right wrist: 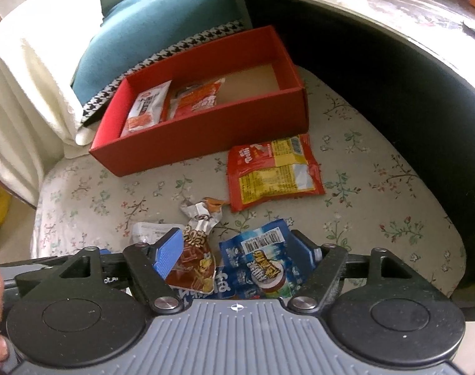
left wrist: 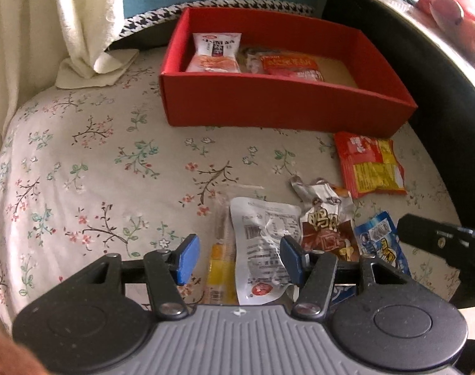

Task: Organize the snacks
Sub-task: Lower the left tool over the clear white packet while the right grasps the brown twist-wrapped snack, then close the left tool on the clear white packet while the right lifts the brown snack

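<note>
Surface is a bed with a floral-print cotton sheet (left wrist: 90,162), not a bench. The open red cardboard box (left wrist: 268,103) sits at its far side, against a teal cushion, and already holds a white-and-orange snack packet (left wrist: 214,52) and a red-orange snack packet (left wrist: 290,66), laid flat side by side at one end; the other end is bare, so there is room for more.

Loose snacks lie in a cluster nearer the person.

Left gripper (left wrist: 237,257): jaws apart, straddling a white foil pouch lying label-up (left wrist: 262,243); pads not pressing on it. Likely the next pick.

Right gripper (right wrist: 237,251): jaws apart, wide, over a blue foil snack packet (right wrist: 262,259) and a crumpled brown-and-silver packet (right wrist: 196,262); nothing clamped.

A red-and-yellow flat sachet (right wrist: 273,172) lies just beside the box, untouched.
</note>
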Demonstrator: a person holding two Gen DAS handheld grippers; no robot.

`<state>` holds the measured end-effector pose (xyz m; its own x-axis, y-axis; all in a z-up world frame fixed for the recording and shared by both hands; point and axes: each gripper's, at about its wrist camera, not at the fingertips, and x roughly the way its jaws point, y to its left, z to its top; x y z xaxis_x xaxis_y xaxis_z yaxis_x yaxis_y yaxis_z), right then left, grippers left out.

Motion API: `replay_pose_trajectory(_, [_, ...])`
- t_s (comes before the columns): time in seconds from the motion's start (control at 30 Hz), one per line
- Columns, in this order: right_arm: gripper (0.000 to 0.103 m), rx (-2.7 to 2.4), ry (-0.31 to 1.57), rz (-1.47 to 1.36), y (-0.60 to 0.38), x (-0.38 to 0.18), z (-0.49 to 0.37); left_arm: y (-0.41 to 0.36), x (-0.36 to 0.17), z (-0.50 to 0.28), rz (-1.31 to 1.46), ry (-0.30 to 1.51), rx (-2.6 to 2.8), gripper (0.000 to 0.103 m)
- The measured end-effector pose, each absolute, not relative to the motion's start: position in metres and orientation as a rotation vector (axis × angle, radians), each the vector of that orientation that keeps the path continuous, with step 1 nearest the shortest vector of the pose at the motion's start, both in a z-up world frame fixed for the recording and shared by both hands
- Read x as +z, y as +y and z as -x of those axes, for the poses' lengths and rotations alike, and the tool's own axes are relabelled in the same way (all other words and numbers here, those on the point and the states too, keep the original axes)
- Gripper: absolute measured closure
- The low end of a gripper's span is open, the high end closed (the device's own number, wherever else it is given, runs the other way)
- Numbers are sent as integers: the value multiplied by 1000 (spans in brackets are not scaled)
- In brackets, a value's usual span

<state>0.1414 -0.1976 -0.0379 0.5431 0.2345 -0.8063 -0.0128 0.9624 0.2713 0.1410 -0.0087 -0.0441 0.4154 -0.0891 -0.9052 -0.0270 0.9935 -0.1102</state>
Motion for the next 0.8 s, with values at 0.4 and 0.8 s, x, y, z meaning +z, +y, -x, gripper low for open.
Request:
replay_pose_trajectory(0.4, [41,253,1129,-177,-134,-71,-180,25,-24,-142,175,1077,49,52])
replay_pose_trajectory(0.8, [68,271,1101,-88,-135,-65,-174,44,-24,-141,223,1085,63,52])
